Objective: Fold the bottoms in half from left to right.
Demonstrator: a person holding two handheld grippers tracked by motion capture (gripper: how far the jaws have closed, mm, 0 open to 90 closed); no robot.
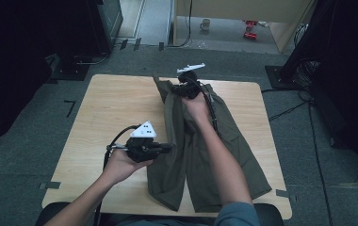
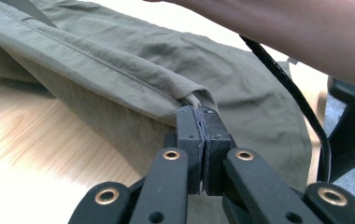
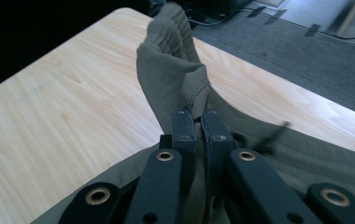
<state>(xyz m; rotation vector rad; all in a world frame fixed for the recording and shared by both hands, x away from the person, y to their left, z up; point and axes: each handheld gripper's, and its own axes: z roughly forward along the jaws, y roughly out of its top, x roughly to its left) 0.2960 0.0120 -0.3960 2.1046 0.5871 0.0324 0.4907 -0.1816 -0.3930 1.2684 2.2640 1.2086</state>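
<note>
A pair of olive-green trousers (image 1: pixel 224 141) lies lengthwise on the light wooden table (image 1: pixel 116 108), waist at the far end, legs toward me. My left gripper (image 1: pixel 167 147) is shut on the left leg's side seam about halfway down; the left gripper view has the fabric fold (image 2: pixel 192 95) pinched between the closed jaws (image 2: pixel 202 114). My right gripper (image 1: pixel 179 89) is shut on the waistband at the far end, lifting a bunched corner (image 3: pixel 171 60) above the jaws (image 3: pixel 199 116). The trousers' left edge is raised off the table between both grips.
A mug (image 1: pixel 205 24) and red items (image 1: pixel 249 29) sit on the floor beyond the table. Dark equipment stands at the back left (image 1: pixel 92 28) and right (image 1: pixel 318 42). Bare tabletop lies left of the trousers. Cables (image 1: pixel 290 110) run across the grey carpet on the right.
</note>
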